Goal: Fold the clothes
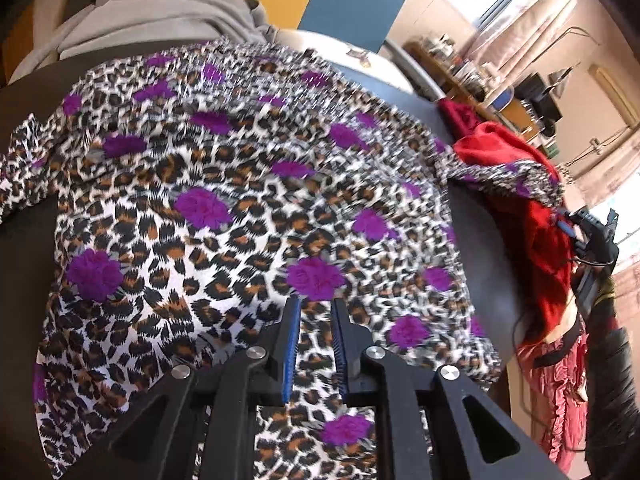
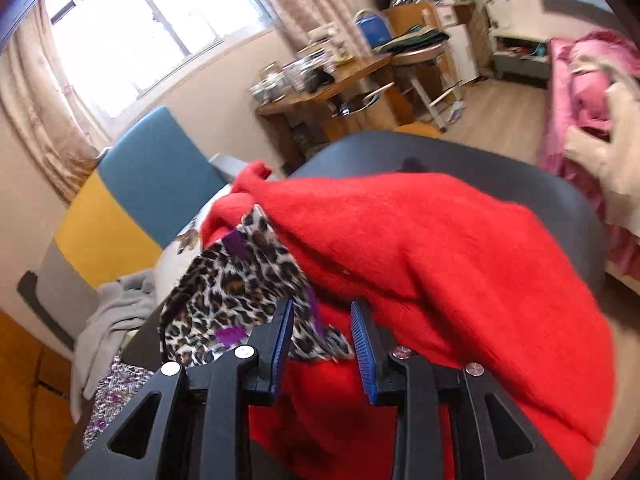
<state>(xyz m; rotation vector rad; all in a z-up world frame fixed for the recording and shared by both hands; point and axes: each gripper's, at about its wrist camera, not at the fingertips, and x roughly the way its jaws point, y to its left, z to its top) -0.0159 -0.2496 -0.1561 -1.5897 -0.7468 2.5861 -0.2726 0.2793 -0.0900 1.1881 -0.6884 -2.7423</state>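
Left to right: grey garment [image 1: 132, 20] bunched at the far left edge of the dark table [image 1: 24, 248], out of play for now. Your leopard top [image 1: 224, 208] lies spread over most of the table, body mostly flat, left sleeve trailing off toward the table's left edge, right sleeve running out onto the red sweater [image 1: 516, 168] at the right. Left gripper [image 1: 315, 304] hovers over the lower middle of the top, jaws slightly apart with nothing between them, just print showing through the gap. Right gripper [image 2: 322, 312] sits over the red sweater with the sleeve end of the leopard top [image 2: 240, 288] lying in front of and partly between its fingers; jaws apart, and I see no pinch on the cloth. My read on handling: the leopard fabric looks thin, light and slick, so it will likely slide and drape rather than hold a crease; grab at a seam, cuff or hem edge, not mid-panel, and take a doubled edge if you can. The red knit looks fuzzy and thicker, so it may drag the sleeve with it. Pinch the cuff clear of the red pile before you fold that sleeve across the body.
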